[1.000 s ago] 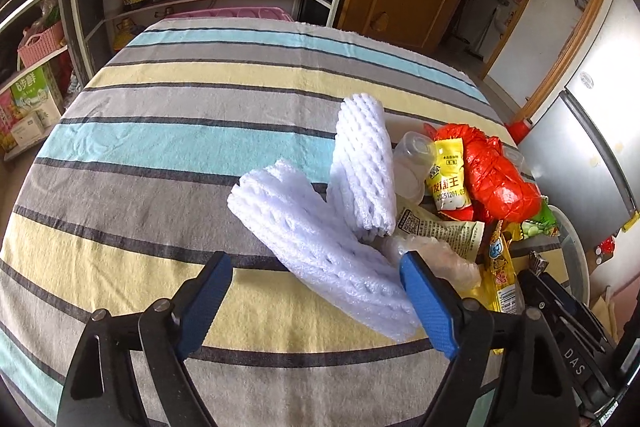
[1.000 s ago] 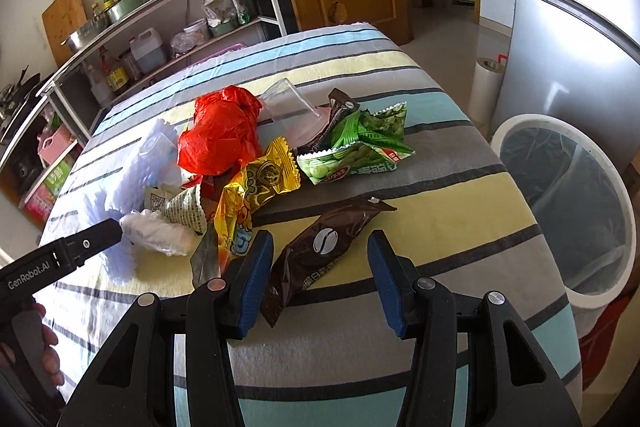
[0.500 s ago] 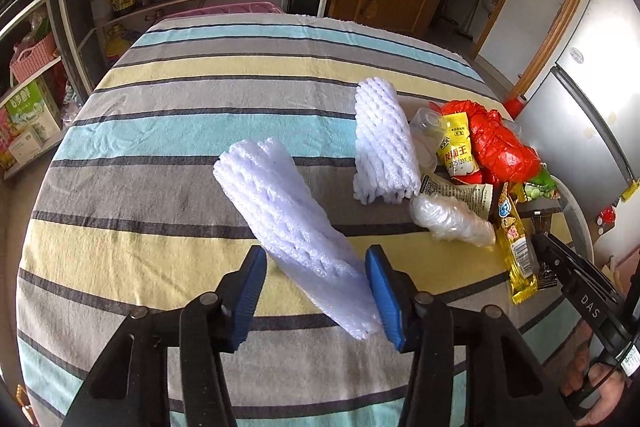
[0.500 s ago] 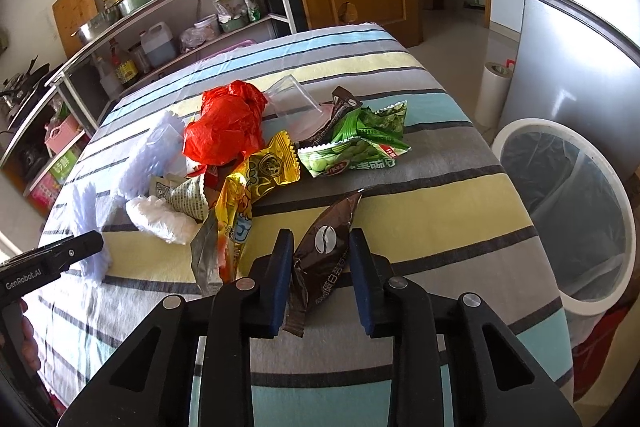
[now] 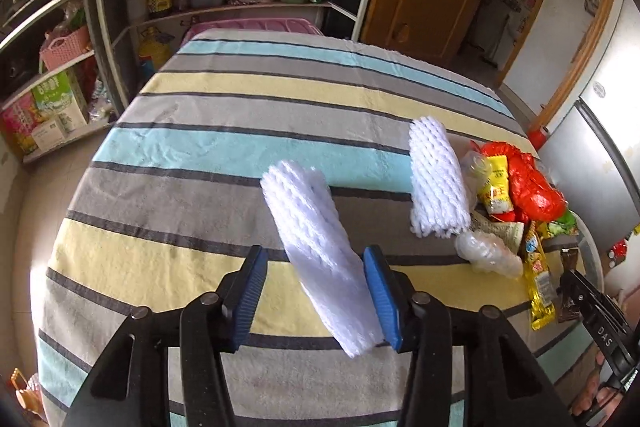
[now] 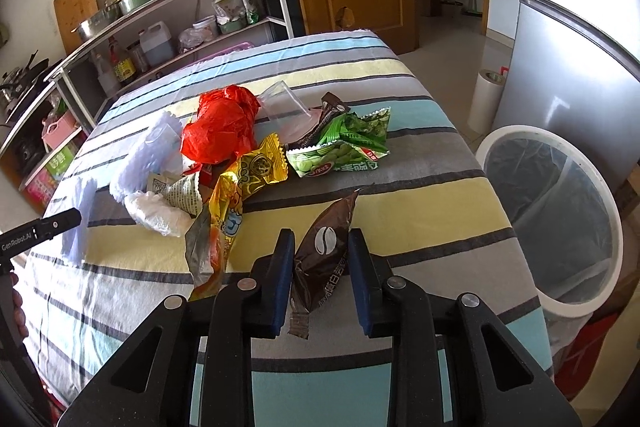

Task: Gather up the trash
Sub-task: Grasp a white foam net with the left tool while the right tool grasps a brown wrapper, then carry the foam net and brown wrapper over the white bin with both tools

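Bare tablecloth [image 5: 224, 155] left — litter pile [image 5: 516, 187] right

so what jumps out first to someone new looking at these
The pile of bright wrappers around a red plastic bag on the striped tablecloth. Nearer, the right tongs pinch a brown coffee sachet while the left tongs hold a white foam net. A lined white bin waits right of the table.

Right gripper [image 6: 320, 281] apparently pinches brown coffee wrapper [image 6: 325, 255].

The surface [image 6: 420, 187] wears a cloth striped grey, yellow and blue. On it lie a white foam net sleeve [image 5: 438, 183], a red plastic bag [image 6: 220, 131], a clear cup [image 6: 284, 103] and a green pea packet [image 6: 344, 151]. A yellow snack wrapper [image 6: 256, 171] lies just beside the bag.
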Motion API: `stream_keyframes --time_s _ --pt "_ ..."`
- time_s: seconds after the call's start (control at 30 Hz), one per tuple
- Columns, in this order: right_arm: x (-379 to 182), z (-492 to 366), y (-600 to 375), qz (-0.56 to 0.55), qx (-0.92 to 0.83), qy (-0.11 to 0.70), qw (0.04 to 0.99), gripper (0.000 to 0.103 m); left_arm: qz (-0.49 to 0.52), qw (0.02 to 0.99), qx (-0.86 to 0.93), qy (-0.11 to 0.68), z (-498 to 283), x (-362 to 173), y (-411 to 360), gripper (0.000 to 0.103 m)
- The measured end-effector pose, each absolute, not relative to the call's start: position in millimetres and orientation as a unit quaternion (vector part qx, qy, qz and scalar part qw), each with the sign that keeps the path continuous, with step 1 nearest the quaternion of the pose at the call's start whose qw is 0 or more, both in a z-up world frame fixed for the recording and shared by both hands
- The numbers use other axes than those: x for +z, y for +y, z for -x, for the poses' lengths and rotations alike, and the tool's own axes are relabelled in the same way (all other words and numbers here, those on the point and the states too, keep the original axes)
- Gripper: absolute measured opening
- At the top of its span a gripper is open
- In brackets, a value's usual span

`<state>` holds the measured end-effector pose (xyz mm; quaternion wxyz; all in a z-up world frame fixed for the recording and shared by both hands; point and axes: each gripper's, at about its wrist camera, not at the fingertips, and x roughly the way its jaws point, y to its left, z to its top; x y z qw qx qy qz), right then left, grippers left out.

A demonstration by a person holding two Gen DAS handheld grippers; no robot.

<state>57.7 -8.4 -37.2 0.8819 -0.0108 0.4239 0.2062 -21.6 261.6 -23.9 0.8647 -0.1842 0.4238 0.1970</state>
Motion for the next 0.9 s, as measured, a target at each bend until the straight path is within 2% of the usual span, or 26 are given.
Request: stream_keyframes --time_s 0.17,0.2,0.23,0.33,0.9 --pt "-39 -59 -7 0.012 0.208 0.423 0.882 0.028 0.210 0.848 0.196 0.446 13 -37 265 0.056" --pt "-39 -58 -7 0.012 0.208 0.422 0.882 0.028 0.205 0.851 0.194 0.442 12 -36 263 0.054" --pt "-39 -58 -8 0.013 0.209 0.421 0.883 0.028 0.210 0.853 0.184 0.441 11 -36 262 0.043" --pt "-38 -57 -11 0.010 0.213 0.420 0.882 0.028 0.216 0.857 0.163 0.438 7 -36 257 0.031" --pt "-33 -49 -27 -0.005 0.229 0.411 0.882 0.028 0.163 0.888 0.087 0.421 6 -23 197 0.026"
